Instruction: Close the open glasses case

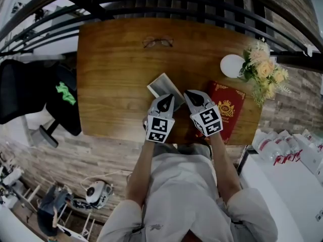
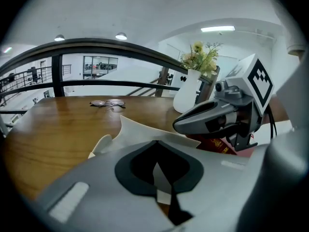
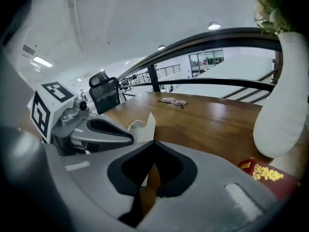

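The white glasses case point(image 1: 164, 86) lies open on the wooden table point(image 1: 116, 74) near its front edge, lid flap raised. My left gripper point(image 1: 168, 96) is shut and empty, its tip right at the case's near side. The right gripper point(image 1: 188, 93) is also shut on nothing, just right of the case. In the left gripper view the case's flap point(image 2: 140, 129) rises just beyond my closed tips point(image 2: 155, 142). The right gripper view shows the case point(image 3: 145, 123) slightly left of the closed tips point(image 3: 153, 142). A pair of glasses point(image 1: 157, 42) lies at the table's far edge.
A red book point(image 1: 225, 107) lies right of the grippers. Behind it stands a white vase point(image 1: 232, 65) with flowers point(image 1: 265, 69). A dark railing point(image 1: 166, 4) runs behind the table. A black office chair point(image 1: 35, 95) stands off the table's left side.
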Tool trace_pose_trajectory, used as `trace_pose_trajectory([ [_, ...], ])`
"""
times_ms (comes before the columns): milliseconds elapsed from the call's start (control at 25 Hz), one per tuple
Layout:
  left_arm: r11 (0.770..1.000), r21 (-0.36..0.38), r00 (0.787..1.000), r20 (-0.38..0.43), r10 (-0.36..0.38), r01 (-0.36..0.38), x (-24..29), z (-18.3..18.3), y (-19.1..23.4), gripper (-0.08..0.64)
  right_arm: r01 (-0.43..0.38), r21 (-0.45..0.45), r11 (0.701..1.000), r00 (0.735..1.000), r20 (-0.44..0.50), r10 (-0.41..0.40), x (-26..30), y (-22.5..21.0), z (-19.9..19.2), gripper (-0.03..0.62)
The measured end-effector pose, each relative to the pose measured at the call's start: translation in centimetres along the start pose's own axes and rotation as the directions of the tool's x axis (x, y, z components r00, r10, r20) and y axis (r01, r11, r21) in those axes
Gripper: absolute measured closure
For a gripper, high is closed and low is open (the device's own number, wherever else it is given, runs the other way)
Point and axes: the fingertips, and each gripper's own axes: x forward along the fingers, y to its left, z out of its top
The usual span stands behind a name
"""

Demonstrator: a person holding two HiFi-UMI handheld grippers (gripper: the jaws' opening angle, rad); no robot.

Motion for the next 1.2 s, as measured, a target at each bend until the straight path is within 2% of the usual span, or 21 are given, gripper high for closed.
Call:
trace_pose_trajectory([
  [520, 1.000, -0.016, 0.999, -0.044, -0.015, 0.014, 1.4, -0.9, -0.5, 0.540, -0.006, 0.005, 1.000, 0.999, -0.053, 0.006, 1.6, 0.6, -1.0, 0.589],
  [1200, 0.999, -0.036, 0.999, -0.014, -0.033, 0.032, 0.6, -0.9, -0.8, 0.540, -0.021, -0.010, 1.000, 0.997, -0.071, 0.021, 1.5, 1.9, -1.5, 0.591],
])
